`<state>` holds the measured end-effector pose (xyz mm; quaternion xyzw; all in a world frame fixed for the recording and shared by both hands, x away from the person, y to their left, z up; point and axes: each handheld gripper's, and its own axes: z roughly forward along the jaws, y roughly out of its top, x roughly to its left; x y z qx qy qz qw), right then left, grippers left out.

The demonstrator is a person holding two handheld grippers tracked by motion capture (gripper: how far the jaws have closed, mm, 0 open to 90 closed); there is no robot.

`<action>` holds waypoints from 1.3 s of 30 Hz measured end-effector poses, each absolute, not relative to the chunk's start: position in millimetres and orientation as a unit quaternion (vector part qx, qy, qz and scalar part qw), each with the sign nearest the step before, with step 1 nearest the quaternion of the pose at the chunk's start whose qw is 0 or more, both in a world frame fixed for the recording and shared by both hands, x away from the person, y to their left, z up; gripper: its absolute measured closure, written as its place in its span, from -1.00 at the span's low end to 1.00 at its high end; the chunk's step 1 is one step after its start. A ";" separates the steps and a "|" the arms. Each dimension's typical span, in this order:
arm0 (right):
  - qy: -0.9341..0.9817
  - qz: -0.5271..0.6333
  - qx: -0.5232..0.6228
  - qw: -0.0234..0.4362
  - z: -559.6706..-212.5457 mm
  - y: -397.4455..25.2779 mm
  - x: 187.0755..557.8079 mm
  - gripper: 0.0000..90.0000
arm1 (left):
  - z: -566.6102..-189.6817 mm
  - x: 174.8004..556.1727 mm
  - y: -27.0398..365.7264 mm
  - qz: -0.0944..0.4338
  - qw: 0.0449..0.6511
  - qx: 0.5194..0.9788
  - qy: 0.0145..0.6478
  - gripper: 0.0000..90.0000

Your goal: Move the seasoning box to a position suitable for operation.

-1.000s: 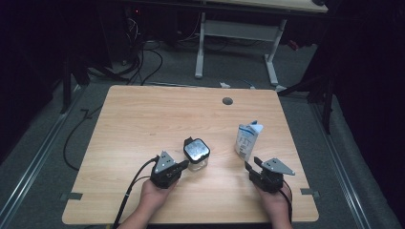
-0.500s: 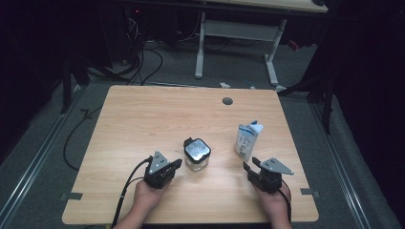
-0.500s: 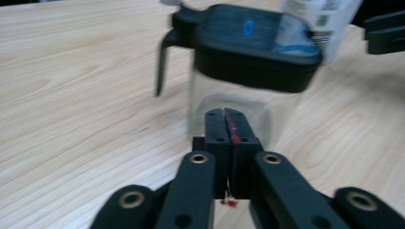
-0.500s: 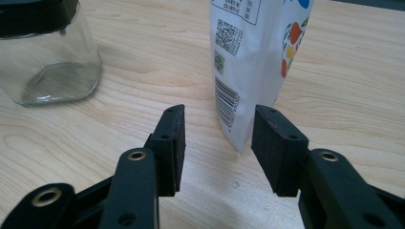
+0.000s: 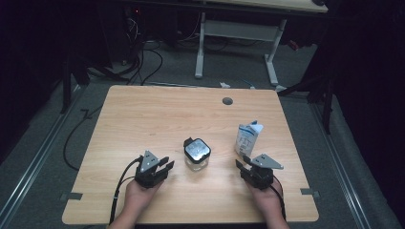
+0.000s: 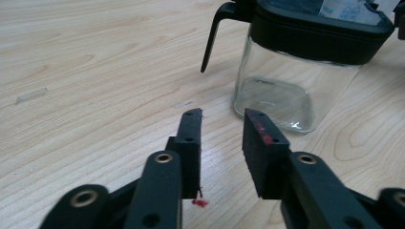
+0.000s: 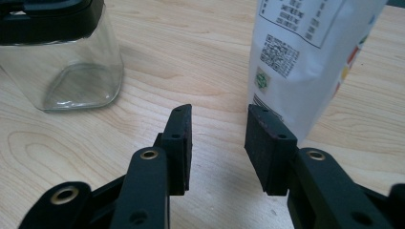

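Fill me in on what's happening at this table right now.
A person sits at a wooden table with a two-jaw gripper in each hand. The left gripper rests just left of a clear glass jar with a black lid, its jaws open and empty. The right gripper sits just in front of an upright white pouch, also open and holding nothing. Neither gripper touches its nearby thing.

left hand-held gripper: black jaws | red smears | brass rivets
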<state>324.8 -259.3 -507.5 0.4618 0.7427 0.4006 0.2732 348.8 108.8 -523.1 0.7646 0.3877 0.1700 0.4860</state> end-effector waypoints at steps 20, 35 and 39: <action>0.755 0.420 0.442 0.241 -508.9 -231.6 336.0 0.50 | -519.5 401.9 77.6 0.166 0.481 0.783 0.359 1.00; 0.752 0.423 0.447 0.236 -510.5 -237.3 335.7 0.47 | -512.5 384.4 53.0 0.146 0.508 0.784 0.324 1.00; 0.755 0.421 0.444 0.236 -512.6 -234.4 338.8 0.58 | -514.5 381.4 49.2 0.146 0.506 0.784 0.328 1.00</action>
